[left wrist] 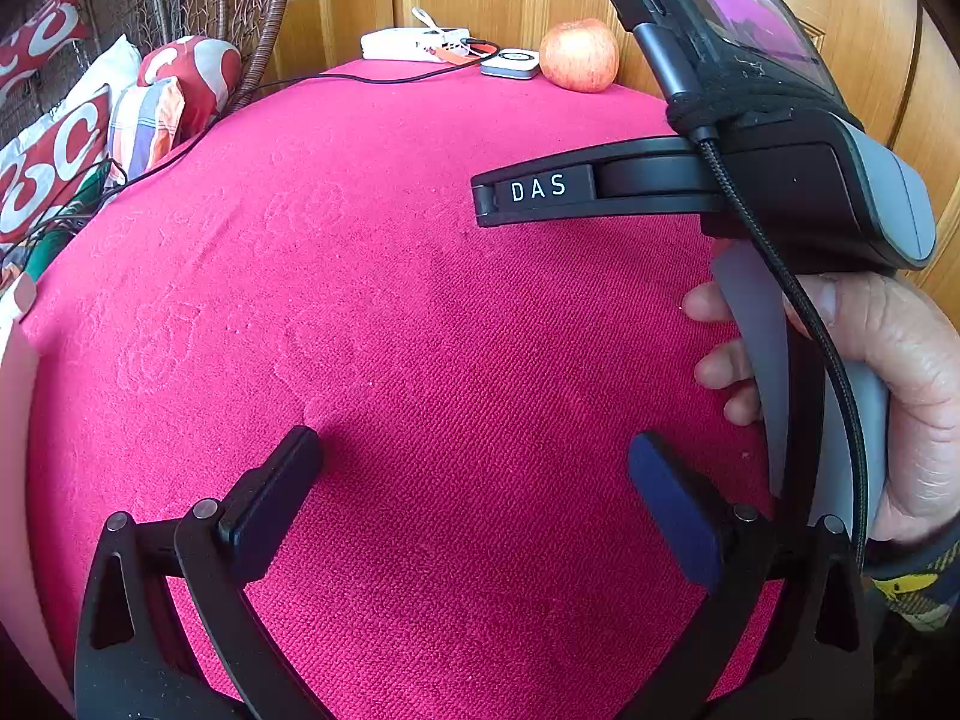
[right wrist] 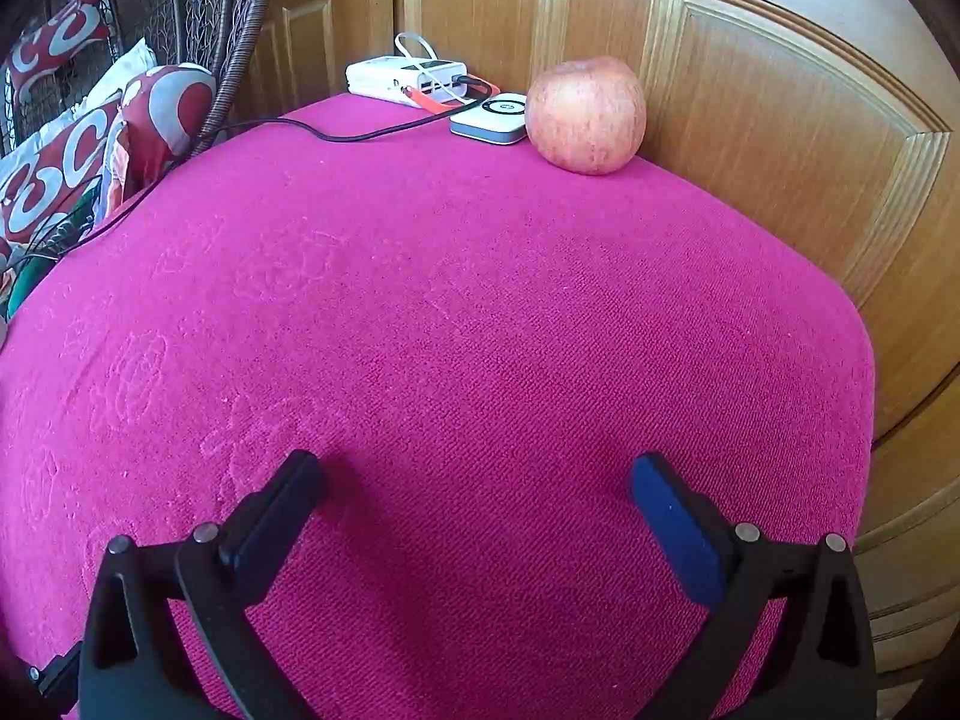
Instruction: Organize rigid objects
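A pink-red apple stands at the far edge of a table under a magenta cloth. Left of it lie a small white square device and a white power bank with a cable plugged in. My left gripper hovers open over bare cloth. My right gripper is open too, with nothing between its fingers. In the left wrist view a hand holds the right gripper's grey handle, and one black finger marked DAS points left.
A black cable runs from the power bank off the table's left edge. Wooden door panels rise right behind the table. Red-and-white cushions and a wicker chair stand at the left.
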A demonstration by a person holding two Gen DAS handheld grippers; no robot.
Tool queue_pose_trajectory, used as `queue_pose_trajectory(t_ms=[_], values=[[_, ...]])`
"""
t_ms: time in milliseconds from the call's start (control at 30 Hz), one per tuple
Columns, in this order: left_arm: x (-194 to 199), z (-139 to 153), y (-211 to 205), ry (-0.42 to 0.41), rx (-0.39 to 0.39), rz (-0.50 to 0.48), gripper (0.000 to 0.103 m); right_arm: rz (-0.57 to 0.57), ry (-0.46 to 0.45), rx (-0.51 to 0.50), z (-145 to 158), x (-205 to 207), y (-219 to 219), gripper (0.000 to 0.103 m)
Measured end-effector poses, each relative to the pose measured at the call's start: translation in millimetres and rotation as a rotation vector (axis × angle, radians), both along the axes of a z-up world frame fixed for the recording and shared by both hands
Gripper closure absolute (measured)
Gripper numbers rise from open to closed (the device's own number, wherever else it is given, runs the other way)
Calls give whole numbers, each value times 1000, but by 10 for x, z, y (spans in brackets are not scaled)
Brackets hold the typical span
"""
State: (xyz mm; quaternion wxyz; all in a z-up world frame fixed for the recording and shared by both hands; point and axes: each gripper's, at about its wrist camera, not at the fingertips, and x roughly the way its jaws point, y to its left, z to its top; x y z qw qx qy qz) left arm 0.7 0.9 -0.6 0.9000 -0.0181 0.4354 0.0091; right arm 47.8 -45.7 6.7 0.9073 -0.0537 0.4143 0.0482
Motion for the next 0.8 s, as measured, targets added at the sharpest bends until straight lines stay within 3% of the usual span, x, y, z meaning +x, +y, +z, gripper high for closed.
queue_pose_trajectory(t_ms=[800], values=[[4, -6, 8, 0, 1, 0, 0, -1, -2, 1, -20, -1, -1, 0]])
